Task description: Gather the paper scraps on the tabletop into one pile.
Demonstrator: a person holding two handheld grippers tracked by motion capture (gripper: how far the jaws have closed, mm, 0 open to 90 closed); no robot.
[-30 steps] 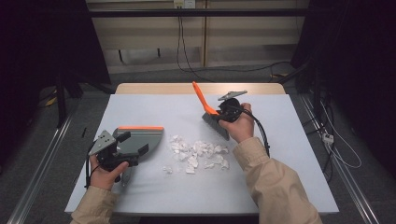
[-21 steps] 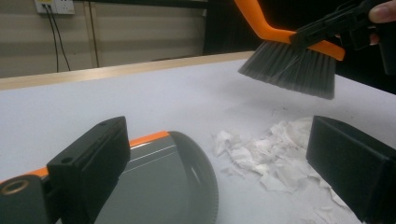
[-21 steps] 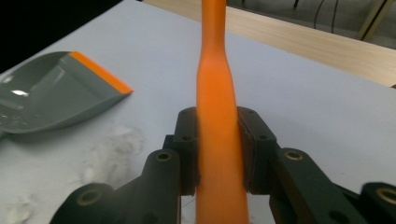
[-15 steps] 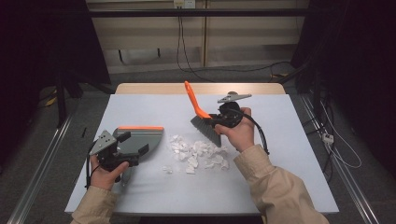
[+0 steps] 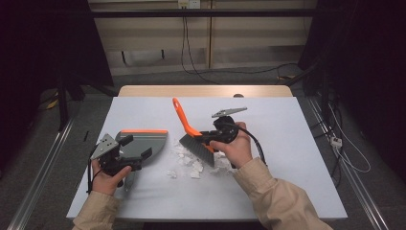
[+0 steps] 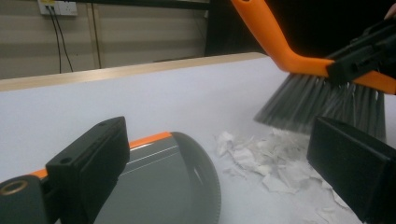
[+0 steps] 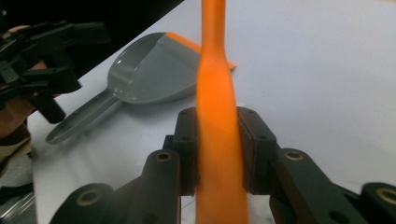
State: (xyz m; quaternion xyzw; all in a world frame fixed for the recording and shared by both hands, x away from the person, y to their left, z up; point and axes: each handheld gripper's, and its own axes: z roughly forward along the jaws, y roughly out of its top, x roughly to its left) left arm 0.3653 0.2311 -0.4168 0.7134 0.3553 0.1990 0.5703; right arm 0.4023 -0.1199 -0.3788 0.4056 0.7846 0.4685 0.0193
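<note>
Item: orange-handled hand brush with grey bristles (image 5: 191, 136), pinched at its handle in your right gripper (image 5: 209, 139), bristles over the torn white paper scraps (image 5: 194, 165) on the pale worktop (image 5: 287, 143).

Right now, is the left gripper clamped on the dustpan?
No, the left gripper has its jaws spread wide above the dustpan, touching nothing.

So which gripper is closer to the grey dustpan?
Left. The left gripper sits at the dustpan, right beside its handle; the right gripper holds the brush over the paper scraps.
</note>
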